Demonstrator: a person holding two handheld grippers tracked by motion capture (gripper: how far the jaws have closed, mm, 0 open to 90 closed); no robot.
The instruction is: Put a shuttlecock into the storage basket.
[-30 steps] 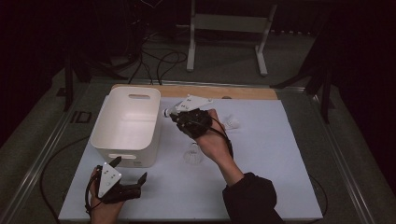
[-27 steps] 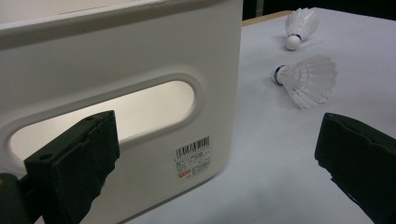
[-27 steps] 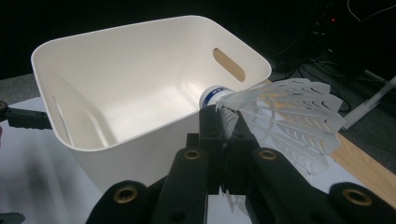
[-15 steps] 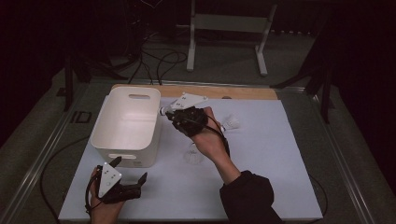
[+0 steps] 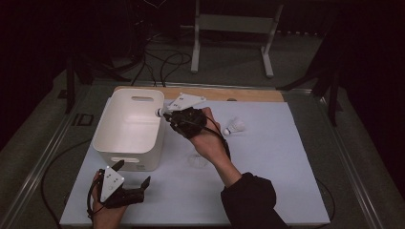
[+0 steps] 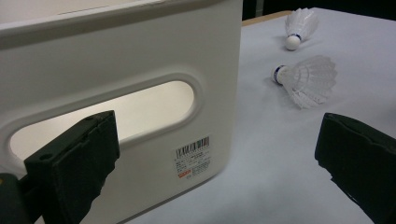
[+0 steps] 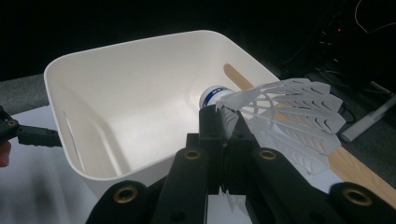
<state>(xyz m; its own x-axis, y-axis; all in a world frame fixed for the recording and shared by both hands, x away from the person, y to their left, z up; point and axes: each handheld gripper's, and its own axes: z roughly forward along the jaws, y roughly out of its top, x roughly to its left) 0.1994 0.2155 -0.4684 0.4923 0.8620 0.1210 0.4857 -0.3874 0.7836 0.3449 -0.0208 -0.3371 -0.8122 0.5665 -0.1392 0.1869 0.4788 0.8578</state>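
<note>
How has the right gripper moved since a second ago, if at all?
Yes. The right gripper, shut on a shuttlecock, has shifted left toward the white bin, so the cork tip now overhangs its rim.

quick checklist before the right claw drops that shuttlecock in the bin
1. Grip: right claw is shut on the white feathered shuttlecock, pinching its skirt: ok.
2. Position: the cork tip reaches over the rim of the white plastic bin; whether the whole shuttlecock clears the rim: cannot tell.
3. Bin interior: open and bare where seen, room to land: ok.
4. Left claw: open, beside the bin's near wall, out of the drop path: ok.
5. Bin steadiness: nothing holds it; it stands flat on the white table sheet: ok.
6. Remaining shuttlecocks lie on the sheet, apart from the bin: ok.
</note>
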